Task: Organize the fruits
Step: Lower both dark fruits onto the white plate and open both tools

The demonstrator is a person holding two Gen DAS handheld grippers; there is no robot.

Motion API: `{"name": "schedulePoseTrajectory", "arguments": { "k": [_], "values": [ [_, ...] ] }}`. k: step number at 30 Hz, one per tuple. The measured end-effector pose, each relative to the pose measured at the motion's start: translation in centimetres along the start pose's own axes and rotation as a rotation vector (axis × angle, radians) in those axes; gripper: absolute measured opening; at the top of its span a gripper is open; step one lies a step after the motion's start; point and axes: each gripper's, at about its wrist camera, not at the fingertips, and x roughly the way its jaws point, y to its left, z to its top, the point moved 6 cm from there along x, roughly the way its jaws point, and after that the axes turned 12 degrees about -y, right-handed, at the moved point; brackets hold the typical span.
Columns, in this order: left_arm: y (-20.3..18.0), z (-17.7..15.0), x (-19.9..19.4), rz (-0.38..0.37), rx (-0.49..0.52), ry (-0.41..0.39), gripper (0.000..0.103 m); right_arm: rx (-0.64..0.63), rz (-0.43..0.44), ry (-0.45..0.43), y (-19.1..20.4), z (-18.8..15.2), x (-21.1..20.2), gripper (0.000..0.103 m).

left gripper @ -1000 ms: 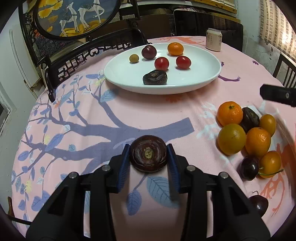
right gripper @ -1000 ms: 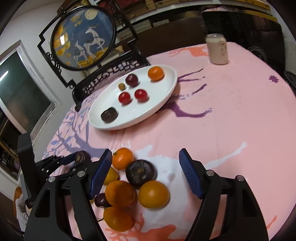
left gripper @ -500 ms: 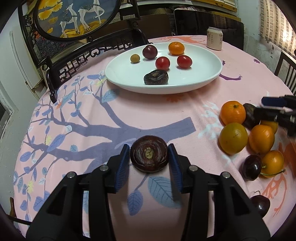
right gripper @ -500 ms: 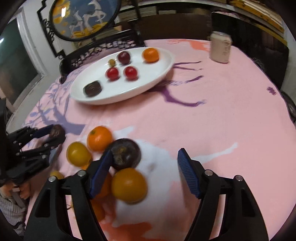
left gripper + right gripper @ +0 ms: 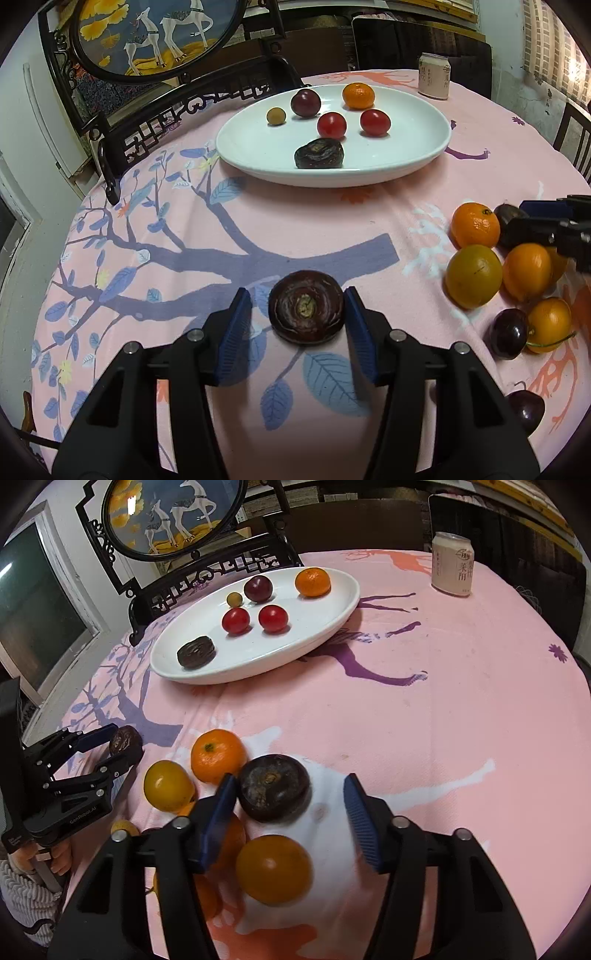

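Pink cloth printed with a blue tree covers the round worktop [image 5: 184, 229], and a carved dark screen [image 5: 155, 33] is seen at 11 o'clock beyond it. A white oval plate [image 5: 424, 155] at 12 o'clock in the left wrist view carries a tangerine [image 5: 358, 96], a plum [image 5: 305, 103], two cherry tomatoes [image 5: 331, 124], a small olive-coloured fruit [image 5: 276, 116] and a dark wrinkled fruit [image 5: 319, 154]. The left claw [image 5: 299, 314] is parted around a dark round fruit [image 5: 306, 312]; the left pad is clear of it, and contact on the right cannot be told. The right claw [image 5: 291, 805] is held wide open over the loose fruit pile, a second dark fruit [image 5: 275, 786] lying between its pads beside an orange [image 5: 218, 755]. A drink can [image 5: 452, 565] stands at 1 o'clock.
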Motion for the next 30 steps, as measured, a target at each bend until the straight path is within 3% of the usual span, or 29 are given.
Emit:
{"name": "schedulePoseTrajectory", "arguments": {
  "k": [2, 4, 7, 14, 16, 17, 19, 25, 30],
  "values": [
    [0.2, 0.0, 0.0, 0.002, -0.007, 0.002, 0.057, 0.027, -0.11, -0.04, -2.5, 0.7, -0.6, 0.054],
    [0.2, 0.0, 0.1, 0.004, -0.008, 0.003, 0.058, 0.11, -0.042, -0.032, -3.5, 0.7, -1.0, 0.052],
    [0.1, 0.0, 0.0, 0.009, -0.001, 0.001, 0.058, 0.066, -0.022, -0.035, -2.4, 0.5, -1.1, 0.052],
    [0.3, 0.0, 0.1, 0.007, -0.006, 0.002, 0.059, -0.003, -0.122, -0.03, -2.0, 0.1, -0.1, 0.051],
    [0.2, 0.0, 0.1, 0.0, -0.012, 0.003, 0.058, -0.001, -0.125, -0.038, -2.1, 0.1, 0.0, 0.041],
    [0.2, 0.0, 0.1, -0.019, -0.022, 0.005, 0.051, -0.005, -0.126, -0.044, -2.0, 0.1, -0.1, 0.041],
    [-0.1, 0.1, 0.1, -0.069, -0.043, 0.008, 0.04, -0.005, -0.104, -0.042, -1.6, 0.1, 0.0, 0.04],
    [0.4, 0.4, -0.2, -0.071, -0.078, -0.005, 0.04, 0.083, -0.05, -0.089, -2.3, 1.0, -1.1, 0.04],
    [1.9, 3.6, -0.5, -0.056, -0.129, -0.062, 0.04, 0.141, 0.02, -0.15, -1.2, 3.4, -2.0, 0.04]
  ]
}}
